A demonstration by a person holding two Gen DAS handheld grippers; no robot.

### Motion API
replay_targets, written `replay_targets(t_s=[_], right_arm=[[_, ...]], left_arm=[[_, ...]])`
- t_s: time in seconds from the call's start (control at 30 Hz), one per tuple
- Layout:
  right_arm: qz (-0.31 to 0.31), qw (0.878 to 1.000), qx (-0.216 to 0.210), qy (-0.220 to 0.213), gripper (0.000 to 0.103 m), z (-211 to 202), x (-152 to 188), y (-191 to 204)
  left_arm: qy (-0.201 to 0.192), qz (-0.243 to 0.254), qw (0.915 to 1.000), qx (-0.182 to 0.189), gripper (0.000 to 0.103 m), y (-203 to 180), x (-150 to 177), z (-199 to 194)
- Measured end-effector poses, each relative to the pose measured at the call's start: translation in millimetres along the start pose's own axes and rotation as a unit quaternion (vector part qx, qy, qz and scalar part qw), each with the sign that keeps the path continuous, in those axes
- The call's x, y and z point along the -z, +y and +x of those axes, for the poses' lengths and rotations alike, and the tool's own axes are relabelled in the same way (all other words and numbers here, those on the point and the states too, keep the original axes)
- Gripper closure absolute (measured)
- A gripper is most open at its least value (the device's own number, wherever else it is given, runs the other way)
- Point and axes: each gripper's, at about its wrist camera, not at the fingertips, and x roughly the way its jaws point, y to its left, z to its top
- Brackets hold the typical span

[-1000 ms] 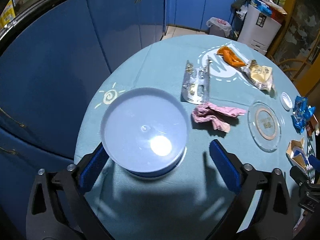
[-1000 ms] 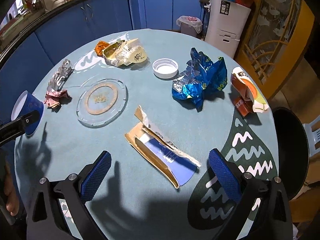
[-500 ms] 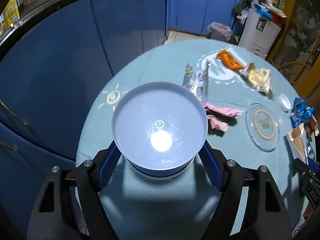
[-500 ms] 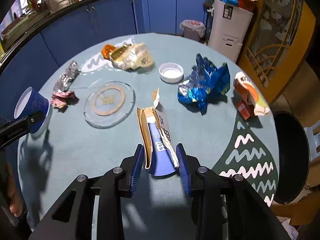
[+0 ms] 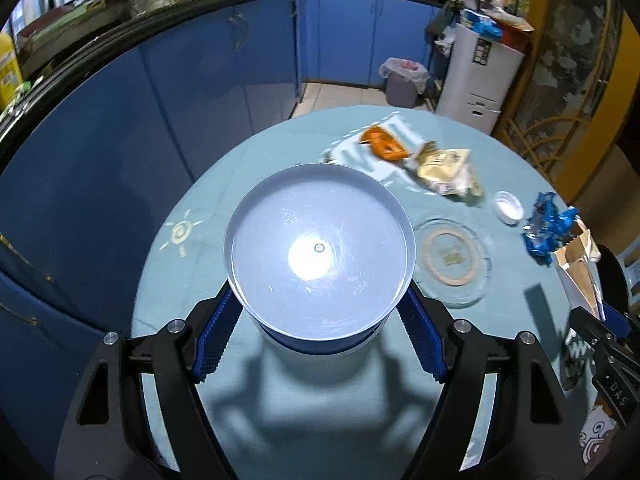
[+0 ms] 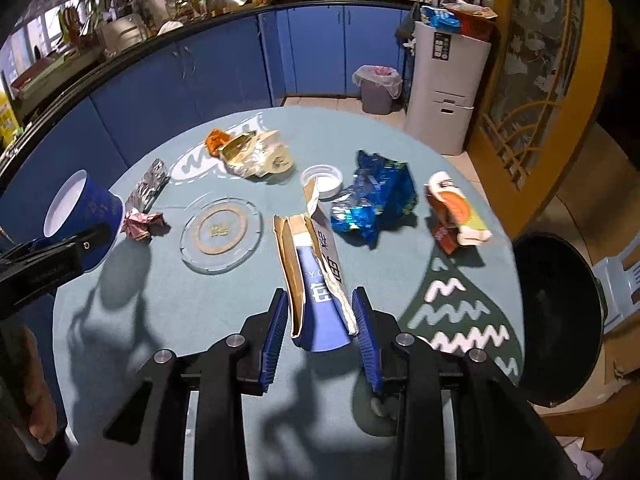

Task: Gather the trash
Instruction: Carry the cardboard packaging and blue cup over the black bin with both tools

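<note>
My left gripper [image 5: 318, 334] is shut on a blue plastic bowl [image 5: 318, 256] with a white inside and holds it above the round table; the bowl also shows in the right wrist view [image 6: 80, 208]. My right gripper [image 6: 320, 328] is shut on a torn blue-and-brown paper carton [image 6: 314, 276] and lifts it off the table. On the table lie a blue foil wrapper [image 6: 376, 200], an orange-and-white wrapper [image 6: 456, 212], a beige wrapper [image 6: 256, 154], a silver wrapper [image 6: 148, 186] and a crumpled pink paper [image 6: 142, 224].
A clear glass plate [image 6: 220, 234] and a white lid [image 6: 322, 176] lie mid-table. A black bin [image 6: 556, 316] stands right of the table. Blue cabinets, a grey waste bin [image 6: 378, 90] and a white drawer unit [image 6: 444, 84] stand behind.
My left gripper closed on the bowl and lifted it. My right gripper closed on the torn carton and raised it off the table.
</note>
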Motion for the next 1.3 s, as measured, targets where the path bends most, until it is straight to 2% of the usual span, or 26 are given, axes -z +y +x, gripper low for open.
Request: replay_targets(t_s=[0.37,0.7,1.0,1.3], right_arm=[[0.043,0.999,0.011,-0.014,0.07,-16,9,-46],[0.085,0.996,0.022,-0.025,0.07,-27,13,-95],[0.126,0.991,0.037,-0.032,0.07,-34,22,-142],[0.161,0.985,0.051,-0.04,0.07,-43,31,-188]], left_arm=[[-0.012,0.055,0.998,0.029,0.027,-70,-8,-10],[-0.016,0.109,0.9923,0.057,0.027,-140,-14,-18],[-0.02,0.156,0.9841,0.083,0.027,-204,-19,-23],[-0.031,0.211,0.9698,0.118,0.027,-283,-16,-37]])
